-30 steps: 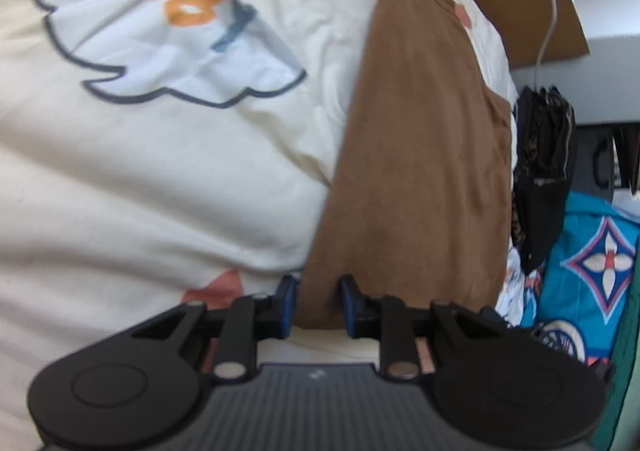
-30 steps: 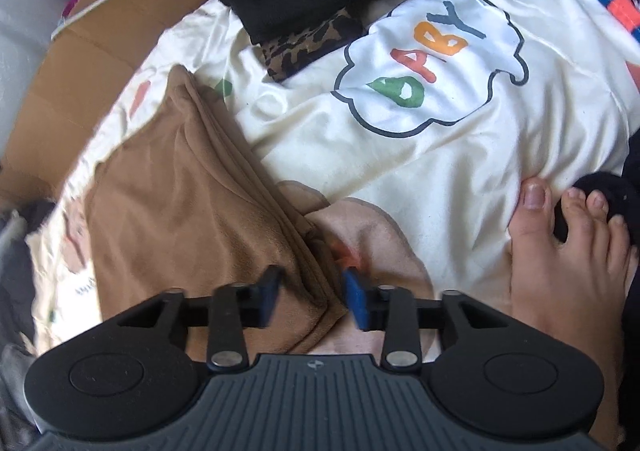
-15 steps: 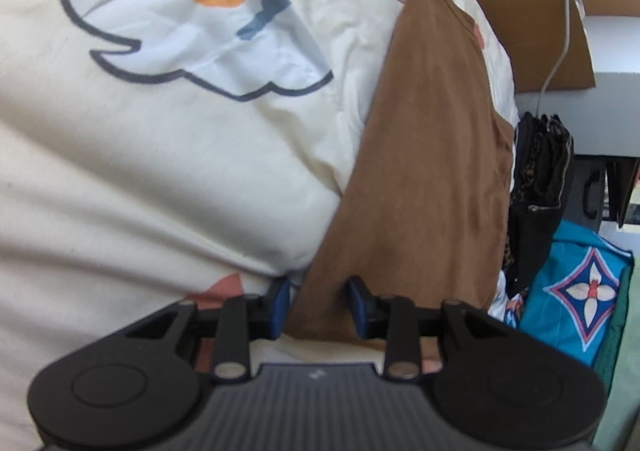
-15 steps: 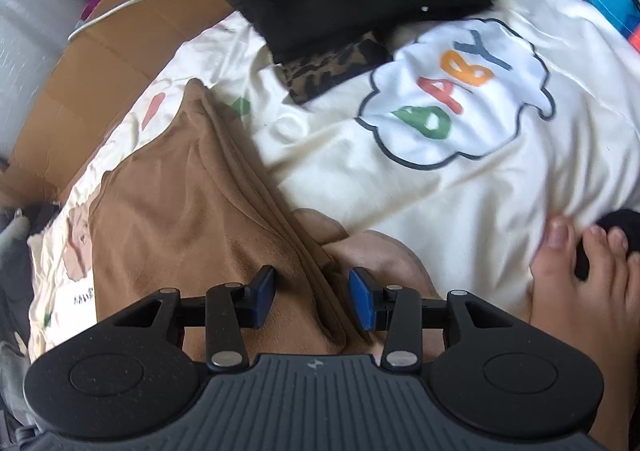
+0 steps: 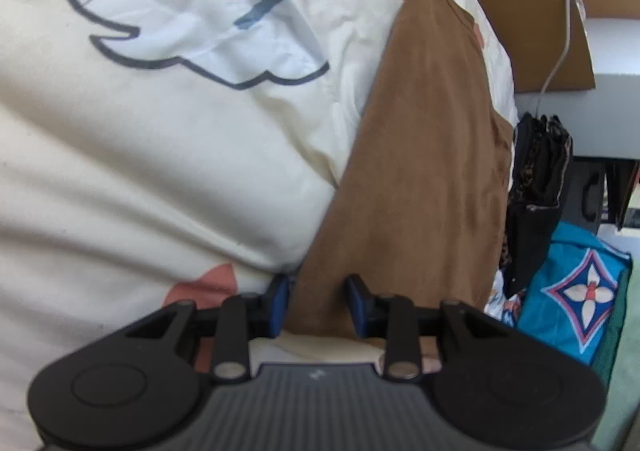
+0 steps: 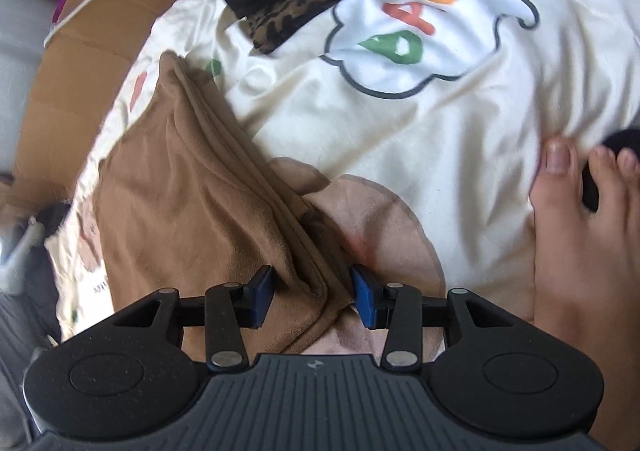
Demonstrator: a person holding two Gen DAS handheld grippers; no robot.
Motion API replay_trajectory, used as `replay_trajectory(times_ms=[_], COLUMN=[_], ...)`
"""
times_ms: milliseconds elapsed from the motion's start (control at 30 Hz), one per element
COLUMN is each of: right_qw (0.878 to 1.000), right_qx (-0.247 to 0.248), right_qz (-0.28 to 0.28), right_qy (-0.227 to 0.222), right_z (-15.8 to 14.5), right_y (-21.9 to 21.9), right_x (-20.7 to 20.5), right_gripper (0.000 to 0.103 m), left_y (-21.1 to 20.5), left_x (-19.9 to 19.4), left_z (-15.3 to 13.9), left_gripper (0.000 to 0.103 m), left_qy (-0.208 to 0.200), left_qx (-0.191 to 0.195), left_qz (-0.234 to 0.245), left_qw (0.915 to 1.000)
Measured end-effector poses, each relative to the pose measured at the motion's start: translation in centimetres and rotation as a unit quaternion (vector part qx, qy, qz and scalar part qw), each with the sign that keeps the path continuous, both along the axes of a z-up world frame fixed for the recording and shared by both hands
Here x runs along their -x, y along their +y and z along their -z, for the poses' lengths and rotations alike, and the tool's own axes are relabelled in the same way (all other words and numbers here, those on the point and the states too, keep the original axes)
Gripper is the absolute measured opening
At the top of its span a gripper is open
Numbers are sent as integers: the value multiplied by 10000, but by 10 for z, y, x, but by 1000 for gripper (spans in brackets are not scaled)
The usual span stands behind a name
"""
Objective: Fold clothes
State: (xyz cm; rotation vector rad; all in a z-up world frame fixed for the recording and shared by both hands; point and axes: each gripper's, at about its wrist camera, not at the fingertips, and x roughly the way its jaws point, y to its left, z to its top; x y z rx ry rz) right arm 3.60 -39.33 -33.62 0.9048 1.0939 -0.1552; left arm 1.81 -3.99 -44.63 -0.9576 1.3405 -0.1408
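Between our left gripper's (image 5: 318, 305) spread fingers lay one end of the brown cloth (image 5: 424, 171), untouched by the pads. Our right gripper (image 6: 312, 301) straddled its folded edge, jaws closing, pads clear. The cloth rested on the blanket (image 6: 460, 139) ahead.

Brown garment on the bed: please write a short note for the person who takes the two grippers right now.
Left gripper: jaws apart, a corner of the brown garment between them, pads not pressing.
Right gripper: jaws closing around the garment's layered folded edge, not yet clamped.
The garment lies in a long folded strip on the cream blanket, near the bed's edge beside the cardboard. A bare foot rests on the blanket, close to the right gripper.
Done: it appears folded lengthwise.
Left: probably grip both near corners and fold it across.
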Motion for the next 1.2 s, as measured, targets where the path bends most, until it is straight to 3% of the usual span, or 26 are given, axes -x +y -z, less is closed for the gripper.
replay_trajectory(times_ms=[67, 200, 533, 700, 1200], right_qw=[9996, 9984, 9983, 9979, 9996], right_qx=[-196, -368, -178, -224, 140], right_qz=[215, 436, 513, 576, 172], right_qy=[34, -23, -234, -182, 172], right_z=[3, -3, -39, -47, -76], right_y=[-7, -8, 4, 13, 56], right_x=[3, 6, 16, 22, 55], right_gripper=[26, 12, 9, 9, 9], left_y=[1, 0, -6, 0, 10], left_x=[0, -2, -5, -9, 10], left_z=[0, -5, -44, -66, -103], left_gripper=[23, 8, 5, 5, 5], left_qy=[38, 79, -270, -364, -118], left_qx=[-43, -77, -621, -776, -1628], left_qz=[23, -31, 352, 262, 779], left_qw=[10000, 9999, 9971, 9960, 9835])
